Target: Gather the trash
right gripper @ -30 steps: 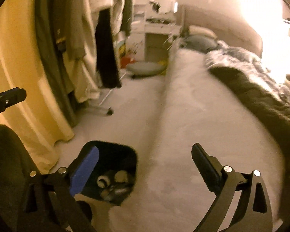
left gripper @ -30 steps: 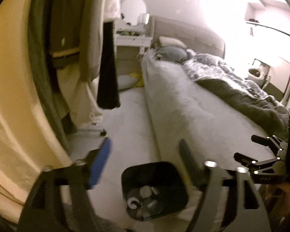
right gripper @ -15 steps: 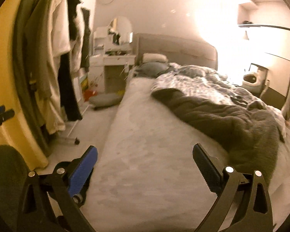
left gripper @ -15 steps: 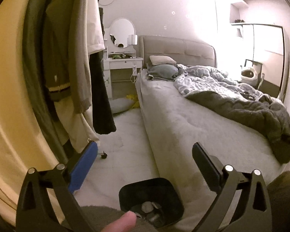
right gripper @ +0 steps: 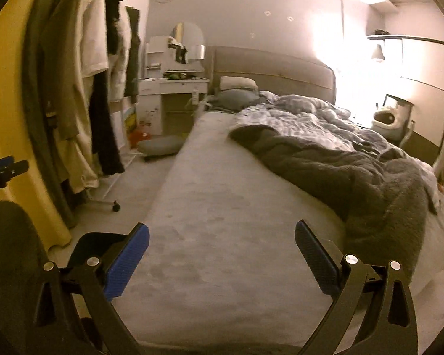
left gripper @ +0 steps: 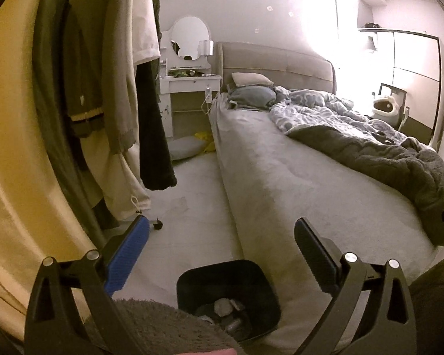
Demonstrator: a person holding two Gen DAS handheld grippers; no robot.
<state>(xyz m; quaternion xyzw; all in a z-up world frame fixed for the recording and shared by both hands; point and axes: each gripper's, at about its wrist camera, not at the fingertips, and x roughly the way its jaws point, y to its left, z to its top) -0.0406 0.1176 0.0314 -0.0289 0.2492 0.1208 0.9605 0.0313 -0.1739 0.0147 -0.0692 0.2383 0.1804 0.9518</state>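
Left gripper: jaws spread wide, nothing between pads, aimed over floor beside bed. Black trash bin at 6 o'clock, touching bed's side, crumpled waste inside; placed within easy reach for drops. Right gripper: wide apart too, empty, over bare mattress; likely scanning for more trash.

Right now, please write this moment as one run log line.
left tongs: open, empty | right tongs: open, empty | black bin: holds trash, beside bed
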